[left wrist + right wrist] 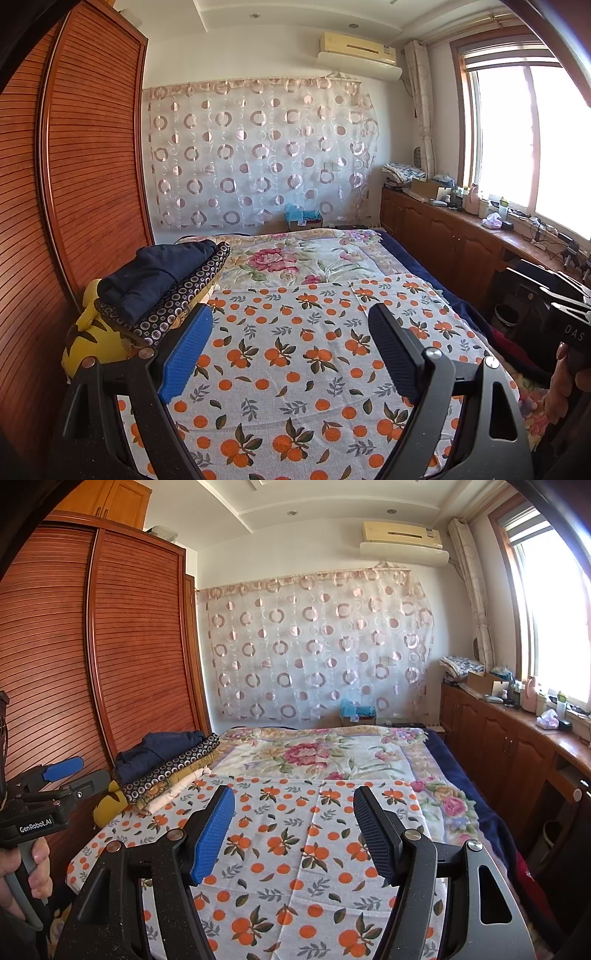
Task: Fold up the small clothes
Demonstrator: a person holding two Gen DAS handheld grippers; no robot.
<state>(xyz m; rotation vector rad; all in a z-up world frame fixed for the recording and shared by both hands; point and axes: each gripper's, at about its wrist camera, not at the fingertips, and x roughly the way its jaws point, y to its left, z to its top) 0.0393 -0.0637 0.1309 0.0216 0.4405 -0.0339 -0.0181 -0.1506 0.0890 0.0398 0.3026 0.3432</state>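
A white cloth with an orange-fruit print point(295, 354) lies spread flat on the bed; it also shows in the right wrist view point(306, 849). A stack of folded clothes point(162, 284), navy on top of a dark circle-patterned piece, sits at the bed's left edge over a yellow plush; the stack shows in the right wrist view too point(166, 764). My left gripper point(291, 325) is open and empty above the cloth. My right gripper point(293, 808) is open and empty above the cloth. The left gripper's body point(44, 801) shows at the far left of the right wrist view.
A wooden slatted wardrobe point(74, 177) stands close along the bed's left side. A floral bedspread point(306, 254) covers the far half. Wooden cabinets point(450, 236) with clutter run under the window on the right. A small bin point(506, 314) stands beside the bed.
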